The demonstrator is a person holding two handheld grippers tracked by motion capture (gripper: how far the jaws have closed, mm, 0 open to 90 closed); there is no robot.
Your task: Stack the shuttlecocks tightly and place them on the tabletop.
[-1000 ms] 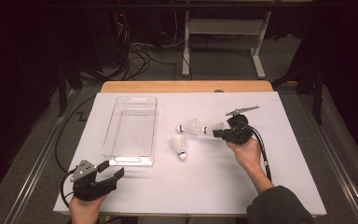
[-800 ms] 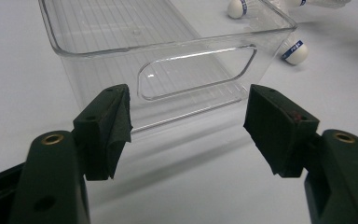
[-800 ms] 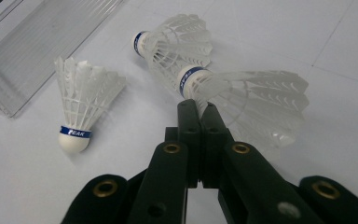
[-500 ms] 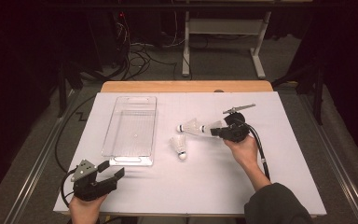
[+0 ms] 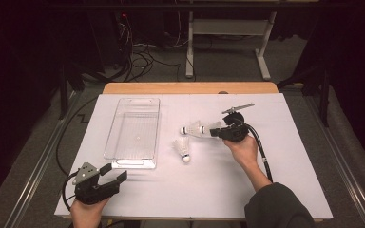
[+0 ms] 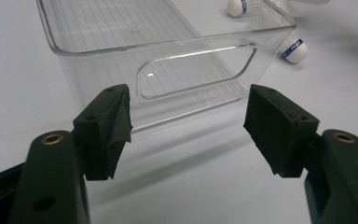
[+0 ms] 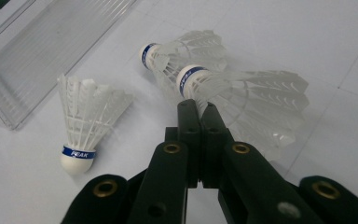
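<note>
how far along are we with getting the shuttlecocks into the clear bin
Nothing is done yet: the clear bin is empty. In hand: the right gripper is shut on the skirt of one shuttlecock. Left: two more shuttlecocks lie on the table. The left gripper waits open near the bin.

My left hand point(image 5: 86, 209) rests at the near left corner, holding the black two-jaw left gripper point(image 5: 115, 177) with its grey three-cornered plate up and its padded jaws standing wide apart, pointing forward and to the right. My right forearm in its dark sleeve point(image 5: 276, 206) reaches forward, the right hand point(image 5: 241, 148) gripping the black right gripper point(image 5: 214, 133), which points left with its jaws pressed together, fingertips point(image 7: 196, 108) meeting.
</note>
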